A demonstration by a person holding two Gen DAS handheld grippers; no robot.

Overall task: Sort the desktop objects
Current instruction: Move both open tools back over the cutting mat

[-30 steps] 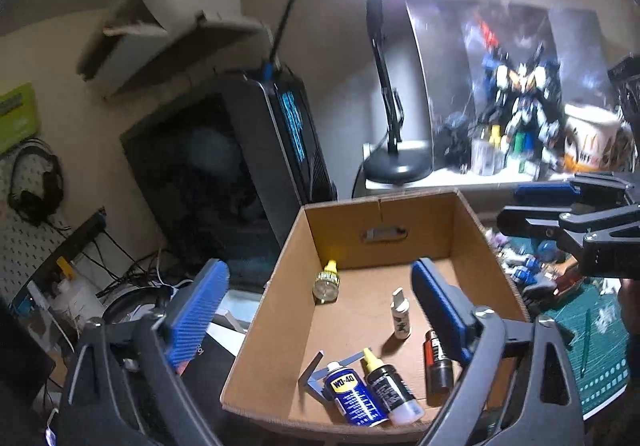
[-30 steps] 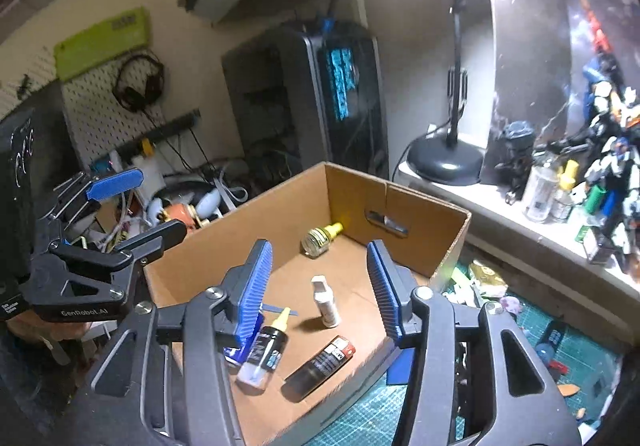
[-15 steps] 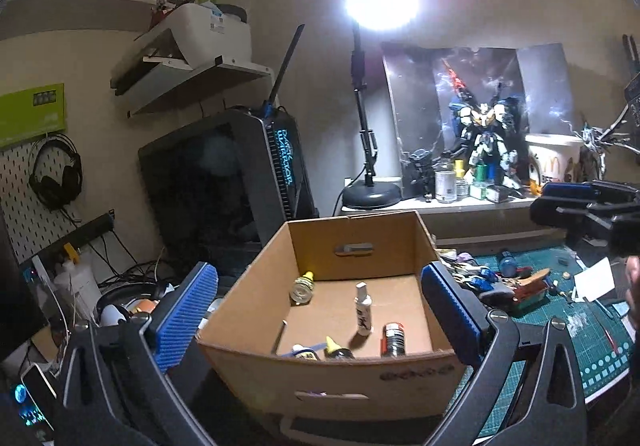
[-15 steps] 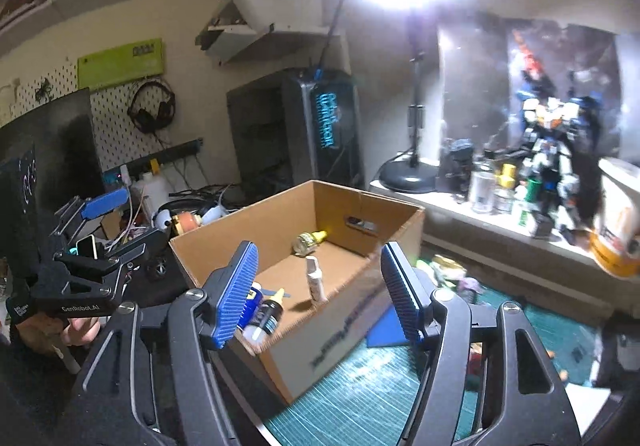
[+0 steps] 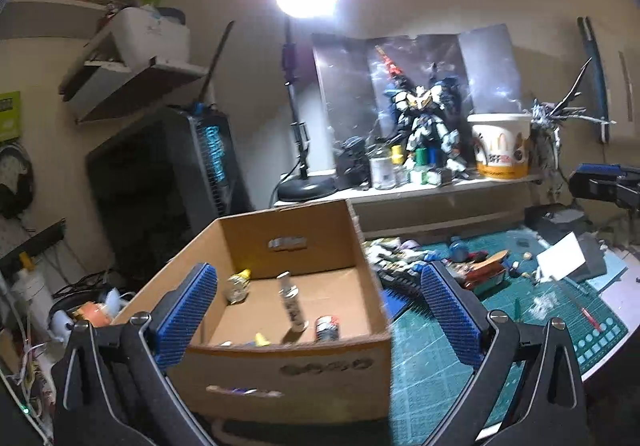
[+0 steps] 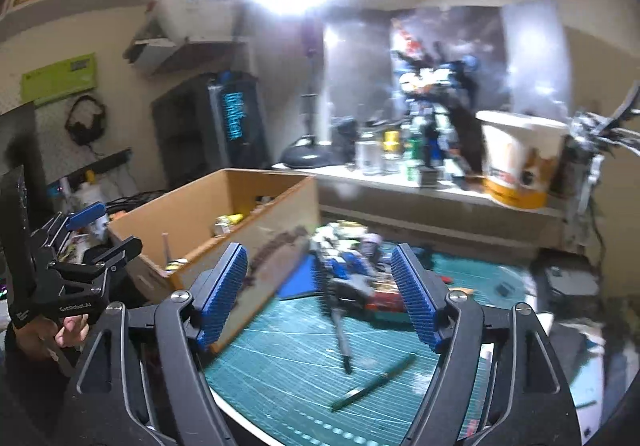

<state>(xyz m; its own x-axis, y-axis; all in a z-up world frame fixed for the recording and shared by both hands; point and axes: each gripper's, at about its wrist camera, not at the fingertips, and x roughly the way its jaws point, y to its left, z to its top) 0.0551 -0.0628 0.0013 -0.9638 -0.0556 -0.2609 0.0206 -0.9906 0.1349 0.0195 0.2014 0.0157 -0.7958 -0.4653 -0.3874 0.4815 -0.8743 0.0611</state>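
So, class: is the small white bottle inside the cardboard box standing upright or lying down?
Upright, leaning slightly: the white bottle stands on the cardboard box floor, cap on top.

Both grippers pulled back and right from the box [image 5: 280, 374]; right gripper [image 6: 320, 294] now over the green mat [image 6: 288, 358].

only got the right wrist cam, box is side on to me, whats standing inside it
Observer: The left wrist view looks down into the cardboard box. A small white bottle stands upright near the middle of the floor.
Operator: anything next to it
Observer: A dark can with a red and silver top stands just right of the bottle, close to the near wall.
Operator: left tongs got anything in them
Observer: No. The left tongs are open with nothing between the blue pads, on the near side of the box.
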